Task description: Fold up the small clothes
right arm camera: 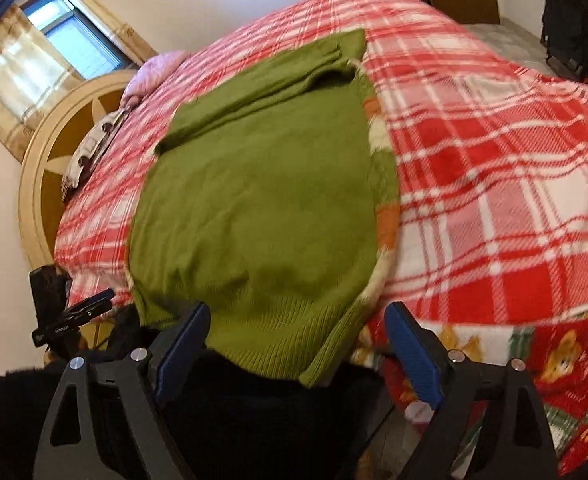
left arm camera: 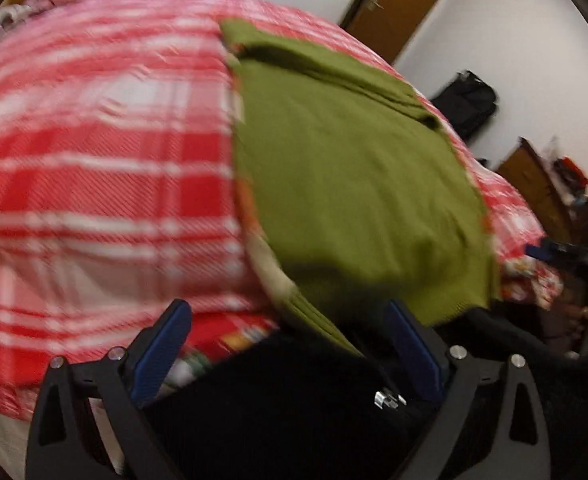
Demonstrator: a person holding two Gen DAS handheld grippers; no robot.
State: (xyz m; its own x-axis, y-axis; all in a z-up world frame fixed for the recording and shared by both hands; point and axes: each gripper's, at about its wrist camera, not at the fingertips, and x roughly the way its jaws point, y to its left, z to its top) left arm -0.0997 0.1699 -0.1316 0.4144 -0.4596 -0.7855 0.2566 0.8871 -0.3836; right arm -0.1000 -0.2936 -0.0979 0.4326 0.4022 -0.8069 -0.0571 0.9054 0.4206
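Now green sweater (right arm camera: 254,200) flat on plaid blanket (right arm camera: 493,160), left tool (left arm camera: 290,344) wide, right tool (right arm camera: 297,340) wide.

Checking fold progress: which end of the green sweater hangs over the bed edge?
The ribbed hem end of the green sweater, nearest the open right gripper; the far end lies on the plaid blanket.

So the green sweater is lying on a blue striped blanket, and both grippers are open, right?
Not quite. The blanket under the green sweater is red and white plaid, not blue striped, as the right wrist view shows. Both the left gripper and right gripper are open.
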